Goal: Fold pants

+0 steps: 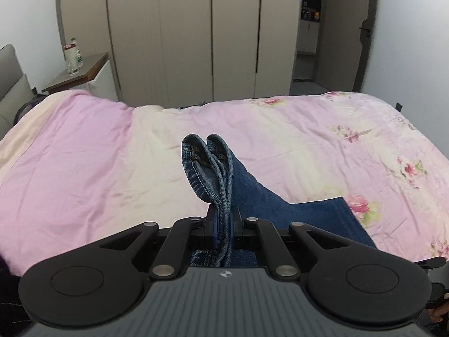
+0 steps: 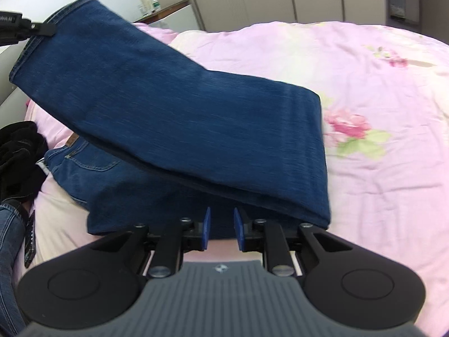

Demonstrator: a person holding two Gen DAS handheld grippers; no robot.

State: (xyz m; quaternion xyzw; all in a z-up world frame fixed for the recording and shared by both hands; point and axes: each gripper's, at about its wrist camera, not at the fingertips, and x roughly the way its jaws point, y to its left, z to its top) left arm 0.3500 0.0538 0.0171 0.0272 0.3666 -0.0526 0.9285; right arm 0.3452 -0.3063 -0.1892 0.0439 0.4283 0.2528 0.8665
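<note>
1. We see soft, even indoor light in both views, with no harsh glare.
2. Fisheye distortion bows the wardrobe [image 1: 213,33] and bed [image 1: 84,151] edges; corners vignette dark.
3. The jeans [image 2: 179,123] look motion-smeared in the right wrist view, casting a faint shadow beneath.
4. The left wrist view is sharper.

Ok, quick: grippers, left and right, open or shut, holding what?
Left gripper: shut on the jeans hem.
Right gripper: open, holding nothing, beside the fold.

A bed [image 2: 378,168] with a pink floral quilt carries blue jeans [image 2: 118,185] near its left side, with dark clothing [image 2: 19,151] lying further left.
</note>
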